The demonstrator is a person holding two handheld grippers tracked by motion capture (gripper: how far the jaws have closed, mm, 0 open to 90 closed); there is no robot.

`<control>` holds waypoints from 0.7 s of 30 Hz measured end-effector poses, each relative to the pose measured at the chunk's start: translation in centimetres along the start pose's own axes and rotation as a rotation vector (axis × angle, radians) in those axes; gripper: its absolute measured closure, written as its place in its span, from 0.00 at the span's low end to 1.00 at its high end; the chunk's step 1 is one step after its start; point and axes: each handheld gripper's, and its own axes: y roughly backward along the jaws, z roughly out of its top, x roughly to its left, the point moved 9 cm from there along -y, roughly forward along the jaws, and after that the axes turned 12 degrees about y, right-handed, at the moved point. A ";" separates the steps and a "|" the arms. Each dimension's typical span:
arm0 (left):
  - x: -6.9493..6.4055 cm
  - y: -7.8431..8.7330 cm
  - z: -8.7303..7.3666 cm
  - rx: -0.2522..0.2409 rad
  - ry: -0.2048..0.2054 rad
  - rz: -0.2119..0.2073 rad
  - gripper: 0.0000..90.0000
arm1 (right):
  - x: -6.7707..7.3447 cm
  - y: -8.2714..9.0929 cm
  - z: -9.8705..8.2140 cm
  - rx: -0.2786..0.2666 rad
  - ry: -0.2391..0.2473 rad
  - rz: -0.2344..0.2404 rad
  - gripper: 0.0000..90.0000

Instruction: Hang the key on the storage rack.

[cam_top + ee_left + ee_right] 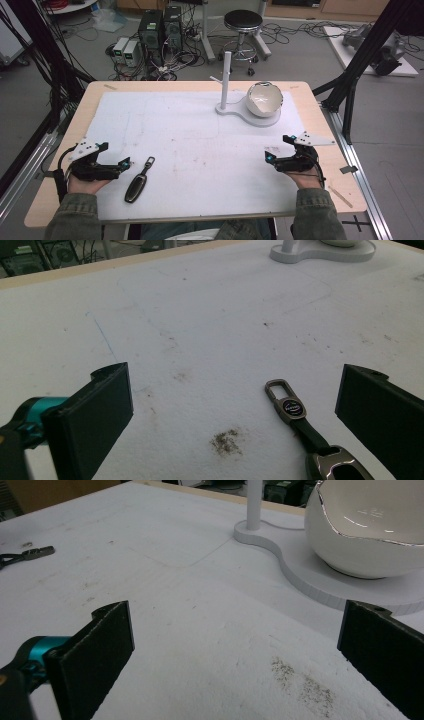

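A dark car key with a strap and metal clasp (139, 180) lies on the white mat near the front left. In the left gripper view the key (300, 425) rests on the mat close ahead, toward the right jaw, touched by neither jaw. My left gripper (126, 163) sits just left of the key, jaws wide open and empty (232, 415). My right gripper (269, 156) rests at the front right, open and empty (235, 660). A white egg-shaped bowl (264, 99) sits on a white stand with an upright post (225, 80) at the back right.
The white mat (190, 140) covers most of the wooden table (320, 125). The stand's flat base (320, 587) lies ahead of the right gripper. Beyond the table stand a stool (243, 22), computer boxes (160, 27) and cables on the floor.
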 end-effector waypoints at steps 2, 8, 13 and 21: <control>0.1 0.0 0.0 0.004 0.001 -0.001 0.03 | 0.0 -0.1 -0.1 0.006 0.001 0.002 0.01; 0.0 -0.1 -0.2 0.018 -0.010 0.005 0.03 | 0.0 -0.2 -0.2 0.015 0.008 0.000 0.01; -0.1 -0.2 -0.4 0.028 -0.015 0.000 0.03 | 0.0 -0.3 -0.3 0.021 0.014 -0.003 0.01; -0.2 -0.1 -0.4 0.033 -0.014 0.007 0.03 | 0.3 -0.6 -0.2 0.028 0.010 0.000 0.01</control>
